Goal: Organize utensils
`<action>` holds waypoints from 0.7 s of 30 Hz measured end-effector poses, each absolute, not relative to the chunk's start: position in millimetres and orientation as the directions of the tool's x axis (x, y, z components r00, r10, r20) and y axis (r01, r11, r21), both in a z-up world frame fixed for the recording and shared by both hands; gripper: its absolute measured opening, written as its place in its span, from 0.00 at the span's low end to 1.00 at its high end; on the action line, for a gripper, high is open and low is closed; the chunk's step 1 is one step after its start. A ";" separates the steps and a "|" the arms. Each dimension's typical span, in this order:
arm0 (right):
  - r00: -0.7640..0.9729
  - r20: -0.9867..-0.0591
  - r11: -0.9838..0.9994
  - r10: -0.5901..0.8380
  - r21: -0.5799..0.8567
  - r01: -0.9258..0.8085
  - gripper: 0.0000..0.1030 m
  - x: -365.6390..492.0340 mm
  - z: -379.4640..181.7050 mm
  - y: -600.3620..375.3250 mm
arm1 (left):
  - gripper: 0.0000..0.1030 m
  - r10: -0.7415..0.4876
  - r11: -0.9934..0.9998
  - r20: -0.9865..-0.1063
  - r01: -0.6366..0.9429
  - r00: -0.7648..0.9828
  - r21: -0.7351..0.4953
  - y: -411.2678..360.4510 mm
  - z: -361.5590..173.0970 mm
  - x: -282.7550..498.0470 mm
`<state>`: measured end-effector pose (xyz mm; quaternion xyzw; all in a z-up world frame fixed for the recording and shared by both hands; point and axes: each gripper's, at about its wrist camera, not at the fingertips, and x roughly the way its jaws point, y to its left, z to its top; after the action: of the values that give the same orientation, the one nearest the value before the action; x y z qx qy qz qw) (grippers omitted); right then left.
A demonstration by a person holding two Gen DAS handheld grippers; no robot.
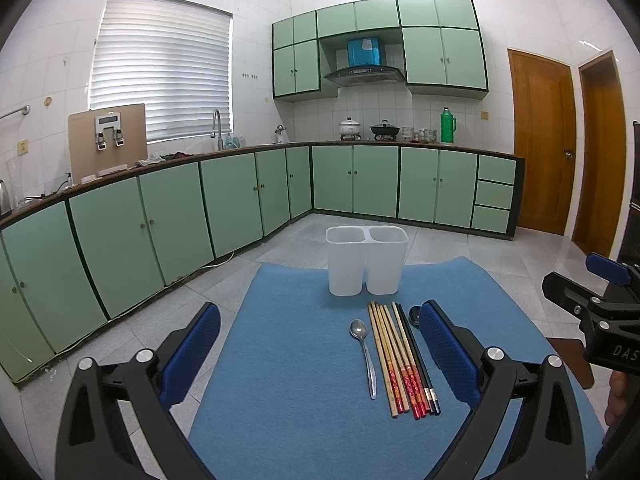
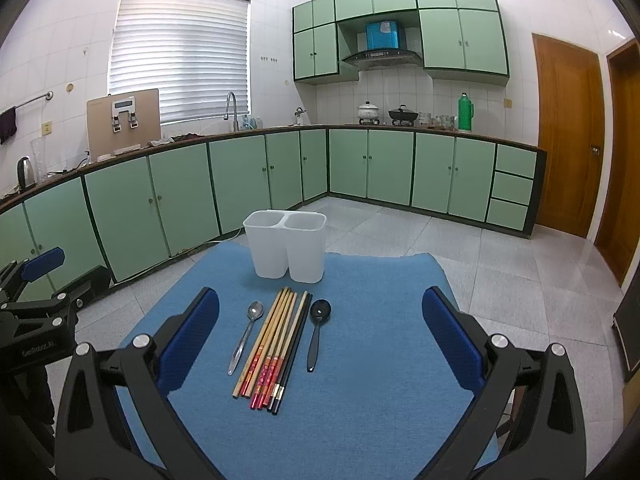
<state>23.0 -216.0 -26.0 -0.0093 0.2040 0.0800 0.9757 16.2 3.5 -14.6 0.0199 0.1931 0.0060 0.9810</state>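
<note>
Our left tongs (image 1: pixel 320 344) hang wide open and empty above the blue mat (image 1: pixel 300 420), and our right tongs (image 2: pixel 320 334) are spread just as wide with nothing between the pads. Neither touches anything. Below and between them the utensils lie in a neat row, handles toward us: a metal spoon (image 2: pixel 245 334) on the left, the bundle of chopsticks (image 2: pixel 276 344) just beside it, and a black spoon (image 2: pixel 316 330) on the right. Beyond their tips stands the white two-compartment holder (image 2: pixel 286 246), upright, both cups apparently empty.

We judge the sorting has not yet begun; this is the approach to a first pick. The next move calls for lowering one pair of tongs over a single piece, most easily an outer spoon, closing across its thin handle, then lifting and tipping it upright into a compartment.
</note>
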 end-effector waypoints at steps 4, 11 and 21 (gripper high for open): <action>0.899 -0.412 0.987 0.150 0.016 -0.158 0.95 27.1 -26.7 -215.6 | 0.94 0.021 0.999 -0.390 -0.004 0.920 0.044 3.3 -18.2 21.4; 0.880 -0.460 0.991 0.122 0.002 -0.136 0.95 53.2 -37.9 -217.0 | 0.94 0.040 0.998 -0.444 -0.018 0.895 0.055 8.1 -33.0 50.0; 0.745 -0.662 0.996 0.081 0.017 -0.093 0.95 153.0 -99.2 -218.1 | 0.94 0.105 0.994 -0.608 -0.072 0.787 0.079 31.8 -84.7 133.1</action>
<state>153.0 -218.1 -99.2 -0.0088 0.3539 0.0465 0.9341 133.1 31.8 -84.7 0.0259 0.3227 0.0469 0.9450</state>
